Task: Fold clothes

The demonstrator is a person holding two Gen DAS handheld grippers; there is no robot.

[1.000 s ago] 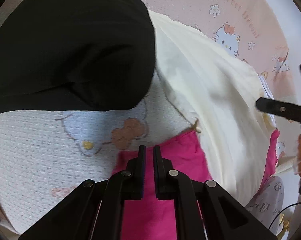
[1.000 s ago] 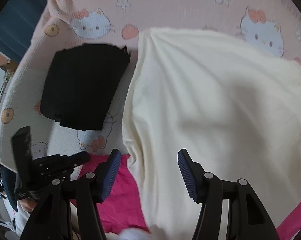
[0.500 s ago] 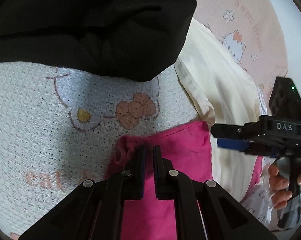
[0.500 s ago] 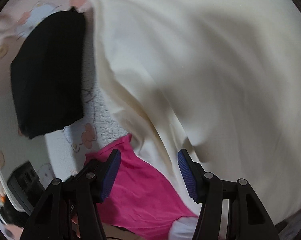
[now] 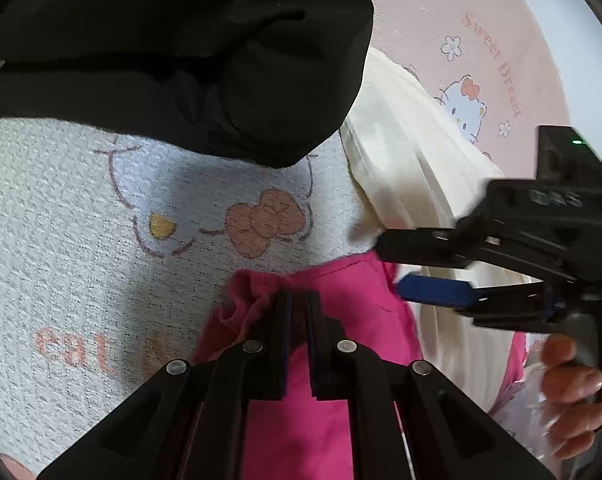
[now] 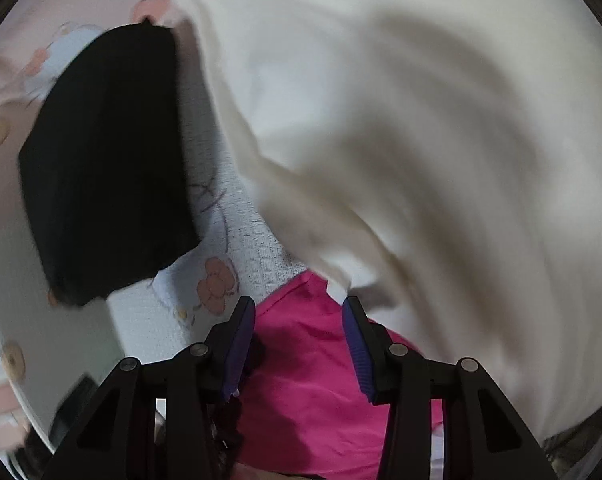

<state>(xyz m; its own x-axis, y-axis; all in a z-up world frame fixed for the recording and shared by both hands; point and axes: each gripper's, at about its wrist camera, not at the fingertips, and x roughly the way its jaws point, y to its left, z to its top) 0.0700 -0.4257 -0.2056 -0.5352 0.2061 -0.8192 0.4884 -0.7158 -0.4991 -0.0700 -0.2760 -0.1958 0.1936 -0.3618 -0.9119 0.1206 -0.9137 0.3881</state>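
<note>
A pink garment (image 5: 353, 308) lies on the cat-print blanket (image 5: 61, 220), partly under a cream garment (image 5: 401, 152). My left gripper (image 5: 297, 294) is shut on the pink garment's bunched corner, and cloth shows in the thin gap. My right gripper (image 5: 391, 266) comes in from the right with its blue pads just over the pink edge beside the cream cloth. In the right wrist view its jaws (image 6: 299, 304) are closing astride the pink garment (image 6: 301, 360). The pads do not press it. The cream garment (image 6: 381, 120) fills the upper right.
A folded black garment (image 5: 181, 60) lies on the blanket beyond the left gripper, and it shows on the left in the right wrist view (image 6: 105, 168). A person's hand (image 5: 573, 392) holds the right gripper's handle. Pink blanket border runs along the far side.
The right gripper came down and in toward the pink garment's edge, rolled, and its jaws narrowed. The left gripper stayed shut and the pink corner bunched up around its tips.
</note>
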